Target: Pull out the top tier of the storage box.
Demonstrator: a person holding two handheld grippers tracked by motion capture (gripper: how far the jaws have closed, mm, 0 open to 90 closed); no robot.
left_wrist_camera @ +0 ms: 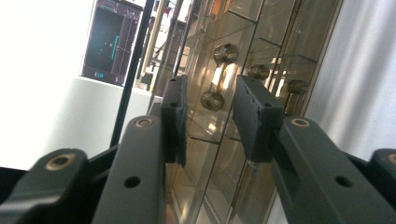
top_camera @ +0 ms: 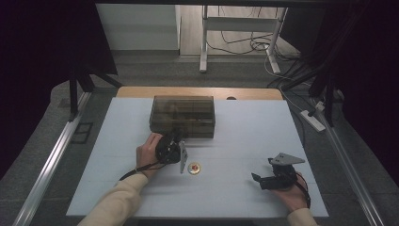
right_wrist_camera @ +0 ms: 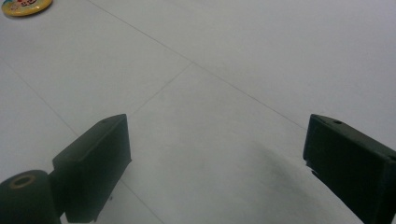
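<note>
Left gripper (top_camera: 178, 137): jaws apart, straddling a brass knob (left_wrist_camera: 212, 100) on the smoky translucent plastic drawer box (top_camera: 182, 115); knob untouched
Right gripper (top_camera: 256, 178): jaws wide apart over bare white table (top_camera: 244, 136), near front edge
Round yellow badge (top_camera: 194, 168): between grippers; print unreadable
Box interior: blurred

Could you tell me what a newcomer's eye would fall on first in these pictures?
Probably the smoky transparent box at the far middle of the white table, with the left gripper right at its front, jaws apart around a small knob. Next, the little yellow badge lying nearer, and the right gripper open over bare table.
</note>
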